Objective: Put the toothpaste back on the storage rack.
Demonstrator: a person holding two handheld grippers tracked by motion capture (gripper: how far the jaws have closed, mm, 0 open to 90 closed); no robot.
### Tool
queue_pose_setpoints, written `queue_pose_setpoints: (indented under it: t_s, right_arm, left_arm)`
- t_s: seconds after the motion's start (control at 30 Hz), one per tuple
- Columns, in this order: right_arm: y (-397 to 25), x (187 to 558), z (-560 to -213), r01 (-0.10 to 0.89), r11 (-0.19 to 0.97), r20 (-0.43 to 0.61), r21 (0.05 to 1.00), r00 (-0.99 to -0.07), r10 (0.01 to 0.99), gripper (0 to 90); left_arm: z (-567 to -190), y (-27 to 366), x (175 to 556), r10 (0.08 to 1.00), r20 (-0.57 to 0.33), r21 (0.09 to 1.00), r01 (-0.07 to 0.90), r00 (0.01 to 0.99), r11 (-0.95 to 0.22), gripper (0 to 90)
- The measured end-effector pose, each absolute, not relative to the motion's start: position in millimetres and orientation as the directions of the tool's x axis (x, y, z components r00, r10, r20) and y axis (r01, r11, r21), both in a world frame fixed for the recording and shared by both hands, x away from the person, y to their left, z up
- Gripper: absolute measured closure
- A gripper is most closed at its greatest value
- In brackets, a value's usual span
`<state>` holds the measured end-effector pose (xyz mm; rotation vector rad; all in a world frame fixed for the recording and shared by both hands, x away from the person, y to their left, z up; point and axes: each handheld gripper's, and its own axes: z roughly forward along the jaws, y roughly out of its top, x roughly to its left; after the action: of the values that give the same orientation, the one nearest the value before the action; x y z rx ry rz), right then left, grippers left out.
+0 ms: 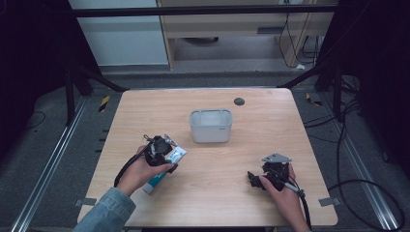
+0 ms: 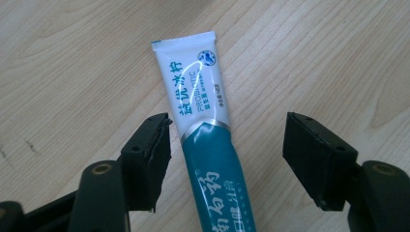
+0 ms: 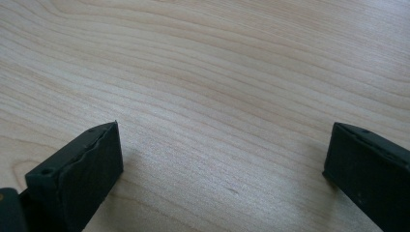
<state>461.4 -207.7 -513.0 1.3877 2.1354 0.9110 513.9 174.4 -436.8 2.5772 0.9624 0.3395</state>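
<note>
Toothpaste tube [image 2: 203, 140]: flat on table [image 1: 270, 140], near left, not yet lifted.
Left gripper [image 2: 227, 159]: jaws apart, straddling the tube, no grip.
Right gripper [image 3: 222, 169]: jaws apart over bare wood, near right.
Bin [image 1: 211, 126]: centre, looks empty; grasp and transfer probably remain.

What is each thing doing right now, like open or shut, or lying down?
Toothpaste tube: lying flat on the table, between the open jaws, not gripped.
Left hand-held gripper: open, around the tube.
Right hand-held gripper: open, holding nothing, over bare wood.
Grey bin: upright on the table, looks empty.
Table: bears the tube and the bin.
</note>
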Motion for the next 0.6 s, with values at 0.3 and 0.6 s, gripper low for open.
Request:
queue_pose_setpoints:
  t_s: [0.3, 0.6]
  right_arm:
    - [-207.7, 461.4, -513.0, 0.630, 0.282, -0.005, 0.724, -0.404, 0.915, 0.4]
    - [-207.7, 461.4, -513.0, 0.630, 0.281, -0.004, 0.724, -0.404, 0.915, 0.4]
  left_arm:
    - [-452.9, 179.7, 529.7, 0.701, 0.077, 0.380, 0.629, 0.709, -0.678, 40.7]
    - [-462.4, 176.2, 534.5, 0.704, 0.068, 0.359, 0.641, 0.707, -0.678, 46.5]
